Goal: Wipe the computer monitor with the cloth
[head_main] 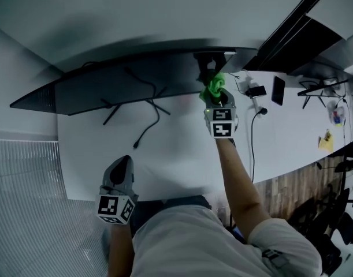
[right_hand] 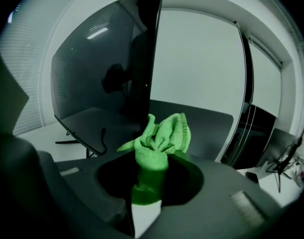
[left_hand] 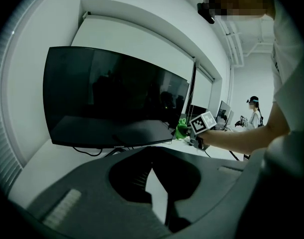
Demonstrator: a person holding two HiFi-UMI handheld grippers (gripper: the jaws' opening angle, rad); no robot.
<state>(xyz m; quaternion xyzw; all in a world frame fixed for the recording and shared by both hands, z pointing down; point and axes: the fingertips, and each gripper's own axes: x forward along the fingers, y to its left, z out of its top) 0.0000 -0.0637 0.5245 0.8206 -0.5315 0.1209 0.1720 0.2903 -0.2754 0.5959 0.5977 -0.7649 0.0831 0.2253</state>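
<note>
Left hand-held gripper: low and close to my body at the near edge of the bench, pointing toward the screen. Jaws drawn together, nothing between them, only a thin sliver of white bench shows below.
Right arm: bare forearm stretched forward over the bench, well ahead of my left side.
Right hand-held gripper: narrow, clamped on the cloth. Marker cube faces up in the head view.
Cloth: bright green, bunched. Lower part is pinched between my right jaws, the loose folds fan out above them.
Cloth position: at the right end of the monitor, down by its lower right corner as my left gripper view shows it. Whether it touches the glass, I cannot tell.
Monitor: wide, curved, screen dark. It stands on the bench against the white wall, and its right edge is seen almost edge-on from my right gripper view.
Cable: black, lying loose on the bench in front of the monitor's stand.
Phone: dark, flat on the bench to the right of my right hand-held gripper, apart from it.
Second monitor: dark, farther right along the same wall.
Person: standing far off at the back of the room in my left gripper view.
</note>
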